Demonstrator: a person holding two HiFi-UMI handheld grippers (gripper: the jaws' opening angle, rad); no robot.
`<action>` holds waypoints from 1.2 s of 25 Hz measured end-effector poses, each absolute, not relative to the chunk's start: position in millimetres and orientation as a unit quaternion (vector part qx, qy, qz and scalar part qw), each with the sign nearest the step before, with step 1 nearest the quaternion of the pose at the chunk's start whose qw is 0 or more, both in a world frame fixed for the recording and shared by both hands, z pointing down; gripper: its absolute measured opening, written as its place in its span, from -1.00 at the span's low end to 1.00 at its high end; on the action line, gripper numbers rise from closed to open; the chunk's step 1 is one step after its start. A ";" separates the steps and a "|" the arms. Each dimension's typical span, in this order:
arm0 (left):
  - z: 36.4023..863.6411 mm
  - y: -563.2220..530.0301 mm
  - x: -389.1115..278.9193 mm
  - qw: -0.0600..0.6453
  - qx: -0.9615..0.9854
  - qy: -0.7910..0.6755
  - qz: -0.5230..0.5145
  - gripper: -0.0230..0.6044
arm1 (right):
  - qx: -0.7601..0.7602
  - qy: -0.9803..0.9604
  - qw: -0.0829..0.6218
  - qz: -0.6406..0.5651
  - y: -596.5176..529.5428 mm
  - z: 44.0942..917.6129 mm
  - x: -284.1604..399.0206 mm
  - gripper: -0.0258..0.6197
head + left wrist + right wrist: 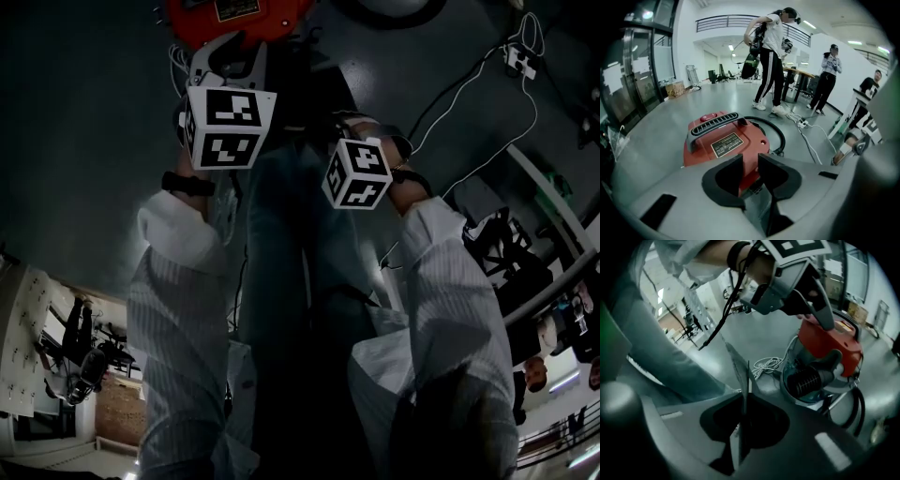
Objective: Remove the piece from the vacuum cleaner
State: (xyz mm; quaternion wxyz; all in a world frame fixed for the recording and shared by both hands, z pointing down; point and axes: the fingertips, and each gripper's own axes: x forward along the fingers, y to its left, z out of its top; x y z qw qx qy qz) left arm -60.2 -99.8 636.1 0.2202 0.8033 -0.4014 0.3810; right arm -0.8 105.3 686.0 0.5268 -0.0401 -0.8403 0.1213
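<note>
The red-topped canister vacuum cleaner with a black carry handle (723, 139) stands on the grey polished floor (670, 117), directly ahead of the person. In the head view it sits at the upper edge, just beyond both marker cubes.

Left gripper (750, 159): the jaws stand a little apart. The near edge of the red housing shows in the gap between them. No pad is seen pressing on it, so the grip is released. From the right gripper view, this gripper's tip lies at the top of the red housing, beside the handle.

Right gripper (745, 397): the jaws are closed against each other, with nothing between them. It is held beside the vacuum cleaner, apart from it.

The black ribbed hose fitting (810, 379) is still seated in the front port of the canister, below the red top. The black hose (777, 132) loops on the floor behind the canister. A white power strip with cable (802, 123) lies farther back.
</note>
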 end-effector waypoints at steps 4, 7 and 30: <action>583.6 -87.8 -63.6 0.283 0.795 -0.446 0.298 -0.79 | 0.054 -0.845 0.475 0.240 102.0 645.3 10.4 -0.83; 511.5 -72.2 -72.2 0.296 0.786 -0.478 0.257 -0.91 | 0.133 -0.843 0.404 0.329 91.4 588.5 23.4 -0.83; 20.1 5.3 -101.9 0.104 0.791 -0.600 0.063 -0.91 | 0.341 -0.921 0.099 0.162 21.8 46.6 -2.7 -0.83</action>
